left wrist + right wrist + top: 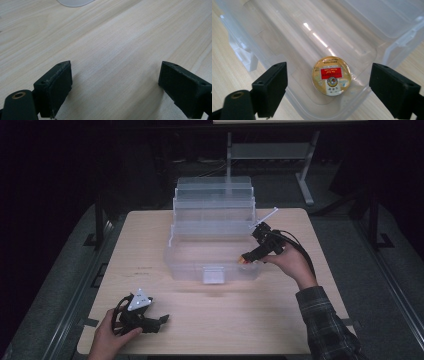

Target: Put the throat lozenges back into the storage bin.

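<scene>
A round gold tin (331, 75) with a red label lies flat on the floor of a clear plastic box (274, 30), close to one corner. My right gripper (328, 68) hovers over it, open, with its jaws wide to either side and not touching the tin. In the high view the right gripper (246, 258) reaches over the box's (190, 270) front right corner, and the tin (243, 261) shows as an orange spot at its tips. My left gripper (162, 320) rests on the wooden table (280, 320) near the front left, and it (115, 65) is open over bare wood.
The box's lid and tiered trays (214, 200) stand open behind it. A latch (213, 275) sticks out at the box's front. A thin white arm (267, 215) juts from its right side. A metal stand (270, 150) is behind the table.
</scene>
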`<move>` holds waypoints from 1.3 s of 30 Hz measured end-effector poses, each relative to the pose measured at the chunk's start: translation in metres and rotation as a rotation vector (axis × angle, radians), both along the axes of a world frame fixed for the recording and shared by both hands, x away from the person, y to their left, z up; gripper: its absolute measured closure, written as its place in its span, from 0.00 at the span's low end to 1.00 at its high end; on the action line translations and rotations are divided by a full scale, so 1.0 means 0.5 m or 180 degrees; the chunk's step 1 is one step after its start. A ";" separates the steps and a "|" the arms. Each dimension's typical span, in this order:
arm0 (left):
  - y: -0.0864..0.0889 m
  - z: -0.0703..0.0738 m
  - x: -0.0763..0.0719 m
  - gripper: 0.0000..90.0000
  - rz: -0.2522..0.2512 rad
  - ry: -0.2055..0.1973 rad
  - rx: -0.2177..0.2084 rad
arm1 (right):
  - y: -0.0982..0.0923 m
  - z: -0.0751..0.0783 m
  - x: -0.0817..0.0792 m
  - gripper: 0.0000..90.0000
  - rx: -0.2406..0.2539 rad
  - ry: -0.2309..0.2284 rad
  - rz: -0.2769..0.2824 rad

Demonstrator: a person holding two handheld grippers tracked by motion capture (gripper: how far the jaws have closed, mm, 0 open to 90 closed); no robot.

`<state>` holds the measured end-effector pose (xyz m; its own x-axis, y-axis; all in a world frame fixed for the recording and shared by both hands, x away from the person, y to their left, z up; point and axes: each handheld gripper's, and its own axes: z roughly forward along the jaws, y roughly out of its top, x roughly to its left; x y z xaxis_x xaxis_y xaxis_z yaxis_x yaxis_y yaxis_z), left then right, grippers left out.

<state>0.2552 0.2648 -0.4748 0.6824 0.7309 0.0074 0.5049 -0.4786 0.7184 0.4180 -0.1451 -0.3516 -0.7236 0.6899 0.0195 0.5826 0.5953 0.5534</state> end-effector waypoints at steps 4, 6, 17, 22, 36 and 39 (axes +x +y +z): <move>0.000 0.000 -0.001 0.12 -0.0001 0.0004 0.0003 | -0.008 0.007 -0.005 0.12 0.0039 -0.0039 -0.0046; 0.000 0.000 -0.002 0.12 0.0000 0.0005 0.0002 | -0.012 0.012 -0.011 0.06 0.0053 -0.0057 -0.0059; 0.000 0.000 -0.001 0.12 -0.0001 0.0006 0.0001 | -0.042 0.010 -0.040 0.00 0.0110 -0.0133 -0.0181; 0.000 0.000 -0.001 0.12 -0.0002 0.0007 0.0000 | -0.061 0.004 -0.055 0.00 0.0157 -0.0157 -0.0231; 0.000 0.000 -0.001 0.12 -0.0004 0.0005 -0.0001 | -0.118 -0.031 -0.101 0.00 0.0261 -0.0140 -0.0335; 0.000 0.000 -0.001 0.12 -0.0004 0.0005 -0.0001 | -0.125 -0.043 -0.112 0.00 0.0234 -0.0132 -0.0342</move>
<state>0.2549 0.2648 -0.4747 0.6833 0.7301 0.0060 0.5055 -0.4790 0.7177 0.3620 -0.2076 -0.3729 -0.6469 0.7613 0.0445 0.6165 0.4877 0.6181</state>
